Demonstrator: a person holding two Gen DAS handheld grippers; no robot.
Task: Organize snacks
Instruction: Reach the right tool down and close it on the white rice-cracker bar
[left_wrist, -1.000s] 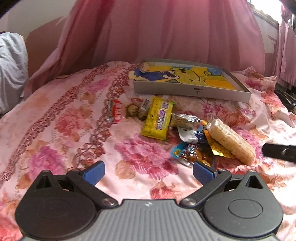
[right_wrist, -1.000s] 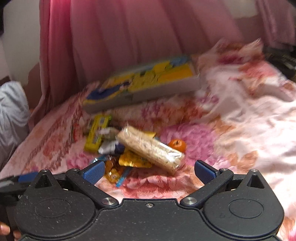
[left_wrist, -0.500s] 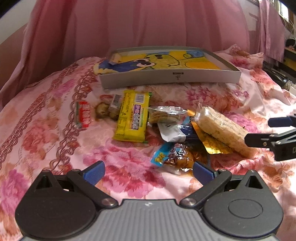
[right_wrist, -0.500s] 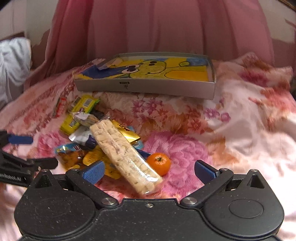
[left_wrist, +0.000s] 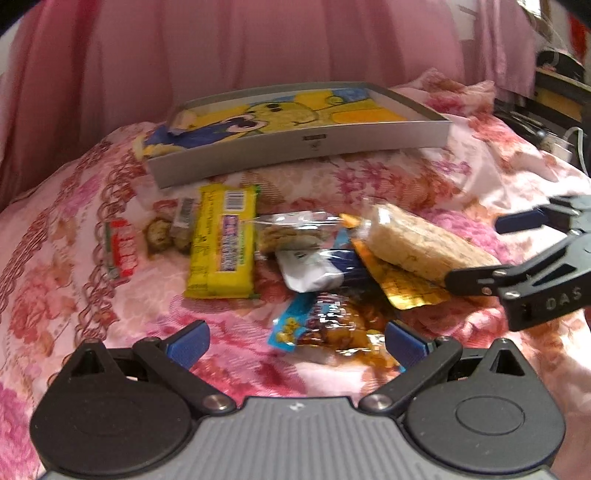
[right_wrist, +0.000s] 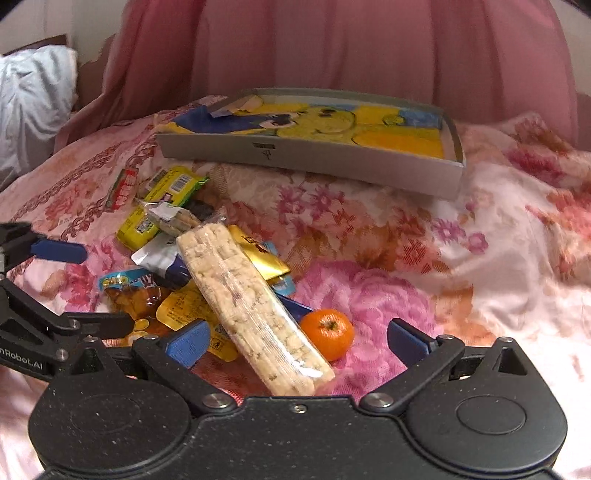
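Observation:
A pile of snacks lies on a floral bedspread. It holds a long rice-cracker bar (right_wrist: 247, 310) (left_wrist: 424, 245), a yellow packet (left_wrist: 223, 245) (right_wrist: 159, 212), a blue-edged bag of brown sweets (left_wrist: 328, 328) (right_wrist: 133, 291), a gold sachet (left_wrist: 406, 288), a white-blue pouch (left_wrist: 317, 267) and a small orange (right_wrist: 327, 334). Behind the pile sits a shallow grey tray (left_wrist: 306, 147) (right_wrist: 306, 155) with a yellow cartoon print inside. My left gripper (left_wrist: 295, 341) stands open just short of the sweets bag. My right gripper (right_wrist: 295, 341) is open, with the near end of the cracker bar and the orange between its fingers.
A small red-and-green candy (left_wrist: 120, 249) and some round cookies (left_wrist: 159, 236) lie left of the yellow packet. Pink curtains (right_wrist: 332, 48) hang behind the bed. A white pillow (right_wrist: 29, 99) sits at the far left. Dark clutter (left_wrist: 554, 92) stands beyond the bed's right side.
Both grippers have moved closer to the snack pile. The right gripper now reaches over the cracker bar's near end, and it shows larger at the right of the left wrist view.

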